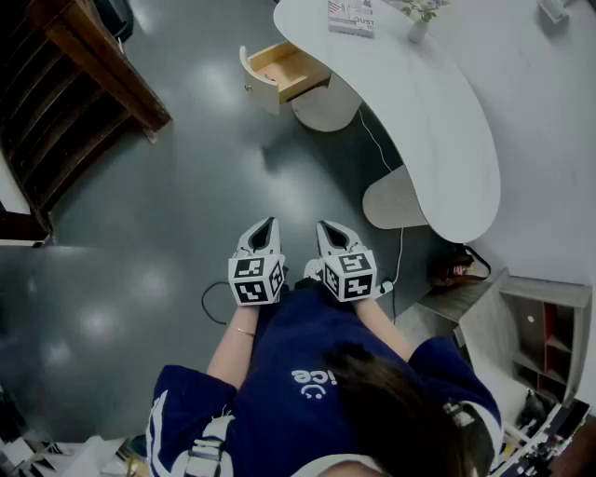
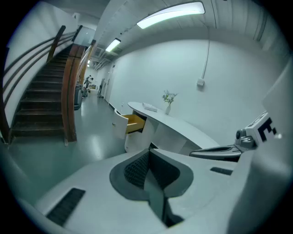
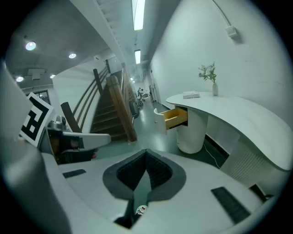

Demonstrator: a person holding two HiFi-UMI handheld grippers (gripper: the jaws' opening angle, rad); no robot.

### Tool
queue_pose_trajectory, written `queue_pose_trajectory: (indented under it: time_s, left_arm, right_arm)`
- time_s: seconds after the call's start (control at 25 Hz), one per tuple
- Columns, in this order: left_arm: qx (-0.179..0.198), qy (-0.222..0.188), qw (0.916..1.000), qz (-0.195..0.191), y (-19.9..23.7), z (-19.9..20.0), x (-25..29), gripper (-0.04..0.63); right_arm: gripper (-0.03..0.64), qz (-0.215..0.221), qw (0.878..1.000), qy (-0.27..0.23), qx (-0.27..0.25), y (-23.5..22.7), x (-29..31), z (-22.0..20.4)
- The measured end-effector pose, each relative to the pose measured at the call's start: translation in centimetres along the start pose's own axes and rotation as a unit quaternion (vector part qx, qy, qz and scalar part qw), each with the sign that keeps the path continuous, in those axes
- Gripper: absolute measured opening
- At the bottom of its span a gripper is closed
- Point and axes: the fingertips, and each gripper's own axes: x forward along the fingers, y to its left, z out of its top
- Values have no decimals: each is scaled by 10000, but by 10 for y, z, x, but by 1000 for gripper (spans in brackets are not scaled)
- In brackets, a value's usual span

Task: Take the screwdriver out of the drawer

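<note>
Grey floor [image 1: 186,177] lies between the person and the drawer [image 1: 287,70], which stands pulled out from a rounded white pedestal under the far end of the curved white worktop [image 1: 447,140]. From the head view only part of the drawer's pale wooden inside shows, small and at a slant, and no screwdriver can be made out in it; both gripper views see the drawer from the side, so its contents are hidden there. The left gripper [image 1: 267,224] and the right gripper [image 1: 328,226] are held side by side close to the person's body, well apart from the drawer and tilted downward. In each gripper's own view the jaws are pressed together at the tips with nothing between them. On the worktop a flat printed booklet [image 1: 351,16] lies near a small white vase [image 1: 418,28] with a sprig; both are cut off at the top edge of the head view, and the print is too small to read. A dark wooden staircase [image 1: 79,88] rises at the left, partly out of frame. A thin cable [image 1: 400,250] runs down beside the nearer pedestal, its lower end hidden behind the right gripper.
</note>
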Motion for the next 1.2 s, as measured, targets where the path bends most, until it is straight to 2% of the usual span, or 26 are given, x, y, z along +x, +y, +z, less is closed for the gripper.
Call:
queue_pose_trajectory:
  time_s: [0.2, 0.36, 0.52, 0.76, 0.96, 1.2]
  left_arm:
    - [126, -18, 9999, -116, 10, 5, -6, 5]
    - [262, -18, 9993, -277, 23, 8, -8, 5]
    - [363, -2, 9984, -437, 38, 12, -11, 5]
    - [430, 70, 9974, -578, 45, 11, -7, 5]
    - [431, 51, 9980, -465, 55, 23, 15, 5]
    - [408, 104, 9990, -157, 68, 50, 60, 5]
  right_arm:
    - [6, -206, 9997, -36, 153, 4, 6, 3]
    - [8, -424, 9975, -279, 499, 9, 12, 8]
    - [8, -627, 9952, -309, 690, 20, 18, 5]
    - [8, -764, 9922, -403, 894, 22, 26, 8]
    - [8, -778, 9932, -347, 799, 6, 49, 18]
    - [8, -387, 9975, -262, 532, -20, 97, 58]
